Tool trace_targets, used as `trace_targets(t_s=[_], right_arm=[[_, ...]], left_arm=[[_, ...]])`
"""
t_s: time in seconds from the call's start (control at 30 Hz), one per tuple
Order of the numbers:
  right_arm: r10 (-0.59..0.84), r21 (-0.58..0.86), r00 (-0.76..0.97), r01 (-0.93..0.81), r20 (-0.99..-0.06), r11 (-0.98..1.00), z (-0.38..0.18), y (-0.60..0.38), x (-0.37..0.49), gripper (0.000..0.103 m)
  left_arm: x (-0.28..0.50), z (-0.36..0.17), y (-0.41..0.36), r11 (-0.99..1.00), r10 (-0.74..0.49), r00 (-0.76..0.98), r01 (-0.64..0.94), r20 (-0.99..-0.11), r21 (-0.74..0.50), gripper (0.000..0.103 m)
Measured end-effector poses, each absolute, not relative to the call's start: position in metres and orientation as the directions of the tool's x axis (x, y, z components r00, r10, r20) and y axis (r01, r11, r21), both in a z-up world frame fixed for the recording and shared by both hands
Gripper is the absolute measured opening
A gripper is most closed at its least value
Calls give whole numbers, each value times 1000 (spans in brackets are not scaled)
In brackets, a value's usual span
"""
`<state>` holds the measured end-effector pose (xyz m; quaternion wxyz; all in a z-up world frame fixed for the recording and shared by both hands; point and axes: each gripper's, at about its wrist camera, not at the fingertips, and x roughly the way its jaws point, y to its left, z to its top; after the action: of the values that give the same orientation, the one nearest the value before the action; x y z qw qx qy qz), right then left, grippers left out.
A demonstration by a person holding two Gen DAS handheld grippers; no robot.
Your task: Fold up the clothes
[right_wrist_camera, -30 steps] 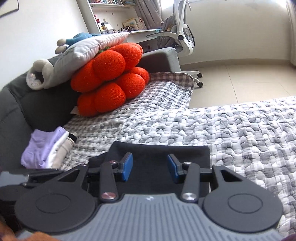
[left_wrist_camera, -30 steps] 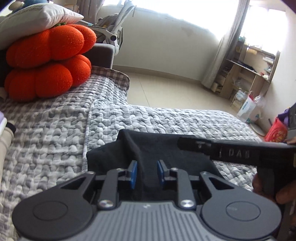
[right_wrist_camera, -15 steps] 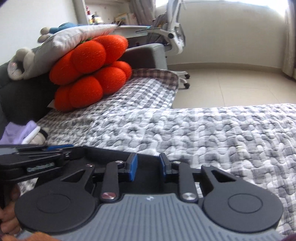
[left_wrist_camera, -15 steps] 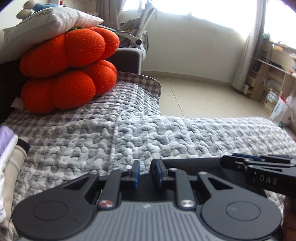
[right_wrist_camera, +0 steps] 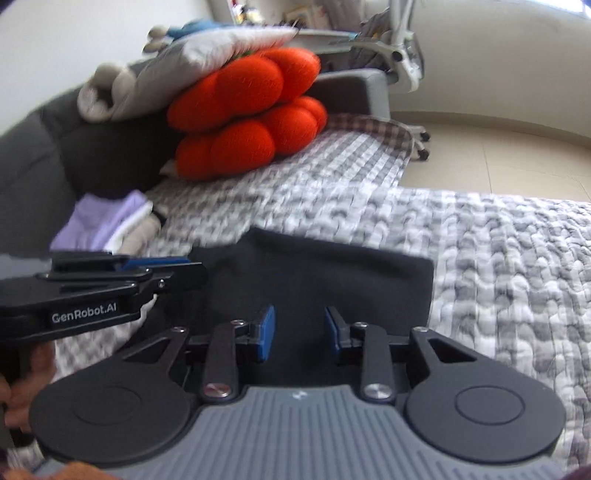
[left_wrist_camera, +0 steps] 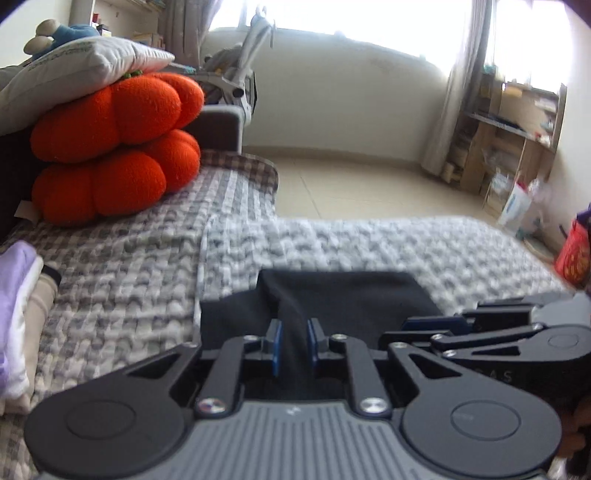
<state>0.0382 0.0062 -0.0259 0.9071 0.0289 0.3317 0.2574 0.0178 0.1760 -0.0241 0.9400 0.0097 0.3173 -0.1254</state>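
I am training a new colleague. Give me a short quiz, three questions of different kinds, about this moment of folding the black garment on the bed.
1. True or false: the left gripper pinches a ridge of the black garment.
2. Which item lies under the white pillow? A) orange cushions B) a laptop C) a shoe box
3. Fill in: the folded clothes pile has a ____ piece on top.

Key: 1 true; 2 A, the orange cushions; 3 purple.

daylight from blown-out window | motion blur on quilt | fisheye bending, dark corners
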Motion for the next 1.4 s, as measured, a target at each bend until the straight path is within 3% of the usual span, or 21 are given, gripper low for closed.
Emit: trace_targets(t_s=[0.27, 0.5, 0.73, 1.03, 1.4], right_arm=[[479, 141, 603, -520, -637, 842, -35, -8, 11, 33], [481, 102, 581, -564, -657, 819, -24, -25, -13, 34], [499, 169, 610, -516, -616, 840, -14, -29, -12, 35], [466, 152, 587, -503, -662, 851, -32, -16, 0, 35], [486, 136, 551, -556, -678, 820, -31, -38, -7, 33]], left_arm=[[-11, -47, 211, 976, -216, 740, 163, -637, -141, 14], [-33, -29, 207, 980, -197, 743, 175, -640, -99, 14], [-31, -9, 177, 981, -176, 754, 187, -632, -51, 14], [-26, -42, 141, 970, -128, 728, 232, -674, 67, 15], [-38, -39, 190, 965, -261, 708, 173, -656, -197, 15]])
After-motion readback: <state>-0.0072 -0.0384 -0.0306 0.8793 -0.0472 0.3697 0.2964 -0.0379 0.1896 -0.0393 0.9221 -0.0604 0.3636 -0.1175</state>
